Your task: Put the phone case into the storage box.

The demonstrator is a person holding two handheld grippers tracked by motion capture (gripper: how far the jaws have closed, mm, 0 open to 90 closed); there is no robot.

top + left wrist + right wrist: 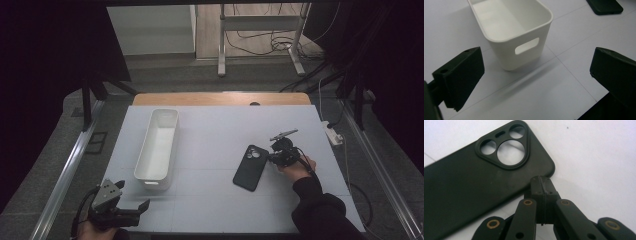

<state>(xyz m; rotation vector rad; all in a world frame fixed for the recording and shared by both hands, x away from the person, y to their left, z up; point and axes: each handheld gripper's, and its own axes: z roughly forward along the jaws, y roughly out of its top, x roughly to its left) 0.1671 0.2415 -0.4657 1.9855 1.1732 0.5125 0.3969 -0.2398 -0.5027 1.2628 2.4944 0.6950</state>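
A: How far along is the work looking?

B: Barely begun, by the look of it. The phone case (251, 167) is lying flat on the worktop (215, 140), just in front of the right hand-held gripper (541, 182), whose jaws are pressed together with nothing between them, their tips sitting against the case's corner by the camera cut-outs. Whether they are truly touching it is hard to tell.

A: And the other one?

B: The left hand-held gripper (536, 75) is hovering with its jaws wide apart, empty, and the white bin (511, 32) is standing just ahead of it, also empty.

A: So what is remaining?

B: Probably everything: the case is not being held, and it is well apart from the bin.

A: Counts?

B: One case, one bin, two hand-held grippers.
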